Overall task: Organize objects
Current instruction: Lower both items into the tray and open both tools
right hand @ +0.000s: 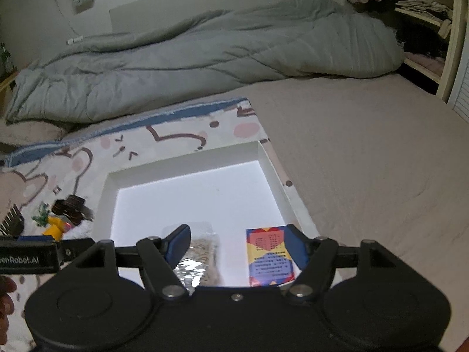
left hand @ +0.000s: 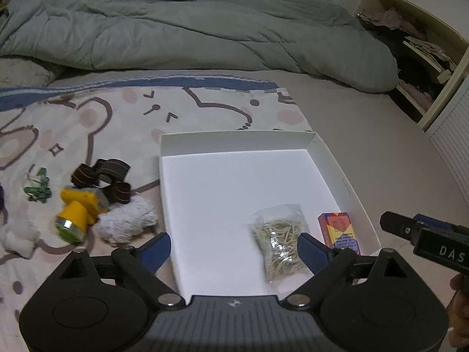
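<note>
A shallow white box (left hand: 234, 140) (right hand: 181, 164) lies on the cartoon-print sheet. Inside it, near the front, lie a clear bag of rubber bands (left hand: 278, 240) (right hand: 205, 249) and a small colourful card box (left hand: 341, 231) (right hand: 269, 255). My left gripper (left hand: 234, 248) hovers open over the box's front, gripping nothing; the bag lies below, beside its right finger. Over the same edge my right gripper (right hand: 238, 242) is open too, the card box lying under its right finger. Left of the box lie a yellow headlamp (left hand: 79, 208) (right hand: 54, 228) with black straps (left hand: 111, 176), a white fluffy cloth (left hand: 126, 223) and green ties (left hand: 36, 190).
A rumpled grey duvet (left hand: 190, 32) (right hand: 205, 52) fills the back of the bed. Plain beige sheet (right hand: 366, 161) spreads to the right of the box. An open shelf unit (left hand: 425, 58) with clothes stands at the far right. A white bundle (left hand: 17, 234) lies at the left edge.
</note>
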The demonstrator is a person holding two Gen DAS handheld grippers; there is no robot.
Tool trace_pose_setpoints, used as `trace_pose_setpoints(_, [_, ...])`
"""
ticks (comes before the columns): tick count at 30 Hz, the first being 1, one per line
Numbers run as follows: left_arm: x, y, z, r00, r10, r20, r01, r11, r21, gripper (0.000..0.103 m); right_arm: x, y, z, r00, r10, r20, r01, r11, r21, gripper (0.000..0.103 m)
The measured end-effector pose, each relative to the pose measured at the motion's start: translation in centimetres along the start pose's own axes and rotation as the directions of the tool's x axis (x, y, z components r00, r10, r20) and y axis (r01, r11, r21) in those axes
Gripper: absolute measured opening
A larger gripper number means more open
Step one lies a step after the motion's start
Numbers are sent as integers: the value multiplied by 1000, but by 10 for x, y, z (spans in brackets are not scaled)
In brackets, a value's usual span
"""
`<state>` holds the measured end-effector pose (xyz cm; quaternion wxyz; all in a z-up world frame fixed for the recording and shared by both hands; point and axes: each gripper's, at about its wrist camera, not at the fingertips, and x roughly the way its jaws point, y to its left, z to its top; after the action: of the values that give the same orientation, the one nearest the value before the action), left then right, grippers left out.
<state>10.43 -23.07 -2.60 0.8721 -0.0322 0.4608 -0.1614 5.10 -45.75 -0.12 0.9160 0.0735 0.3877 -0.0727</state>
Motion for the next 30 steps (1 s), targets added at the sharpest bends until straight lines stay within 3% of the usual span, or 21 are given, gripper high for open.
trace_pose_setpoints(19, [-29, 35, -22, 997, 77, -12, -77, 996, 56, 103, -24, 19, -28, 994, -103, -40, 103, 995, -6, 102])
trace_pose_setpoints(30, [-29, 51, -40, 996, 80, -33, -78, 995, 58, 103, -34, 17, -45, 986, -158, -61, 159, 987, 10, 103])
